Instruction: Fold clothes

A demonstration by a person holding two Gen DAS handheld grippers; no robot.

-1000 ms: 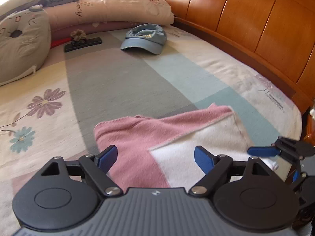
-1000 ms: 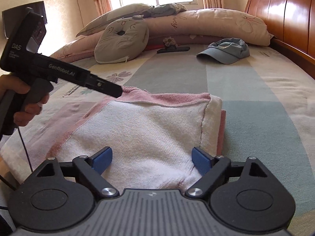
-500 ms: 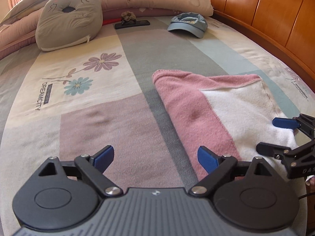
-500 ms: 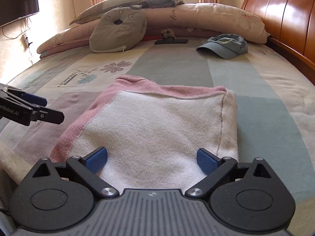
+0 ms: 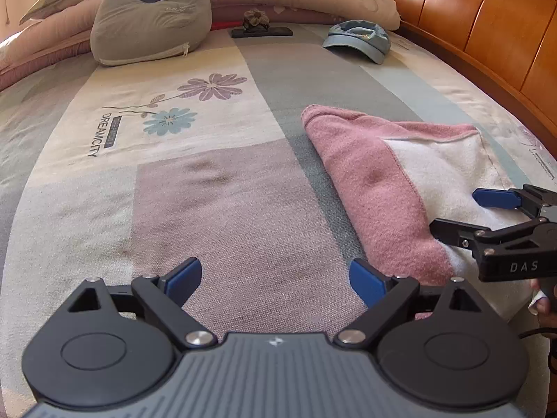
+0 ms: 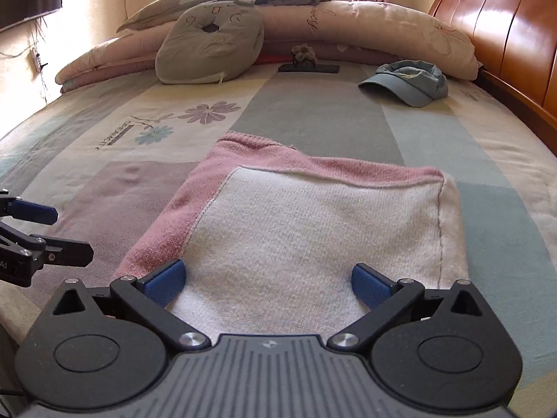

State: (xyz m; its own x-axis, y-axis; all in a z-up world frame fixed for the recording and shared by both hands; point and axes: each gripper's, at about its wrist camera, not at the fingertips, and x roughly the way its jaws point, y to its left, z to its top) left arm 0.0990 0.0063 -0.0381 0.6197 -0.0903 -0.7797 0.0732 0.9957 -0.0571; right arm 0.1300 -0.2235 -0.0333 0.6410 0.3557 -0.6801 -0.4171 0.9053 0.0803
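A pink and white garment (image 6: 313,230) is seen folded into a rough rectangle on the patchwork bedspread (image 5: 222,209), near the foot edge of the bed. Its white panel faces up, framed by a pink band along the far side and the left side. In the left wrist view the same garment (image 5: 400,188) is found to the right of the centre, with its pink band turned toward the camera.

The right gripper (image 6: 268,282) is held low over the near end of the garment. Its jaws are spread wide and are opening further; the white panel is seen between the blue pads (image 6: 163,278), but no cloth is pinched. The same gripper (image 5: 456,212) is seen from the side in the left wrist view, above the white panel, with its two fingers apart.

The left gripper (image 5: 275,278) is held over the bare bedspread, just left of the garment. Its jaws are spread and nothing is held between them. In the right wrist view it (image 6: 69,233) appears at the left edge, apart from the garment.

Farther up the bed a blue cap (image 6: 410,83) is laid near the wooden headboard (image 6: 504,28). A grey cushion (image 6: 212,45) is propped against the long pink pillows (image 6: 365,31), and a dark flat object (image 6: 308,68) with a small brownish thing on it is placed between cushion and cap.
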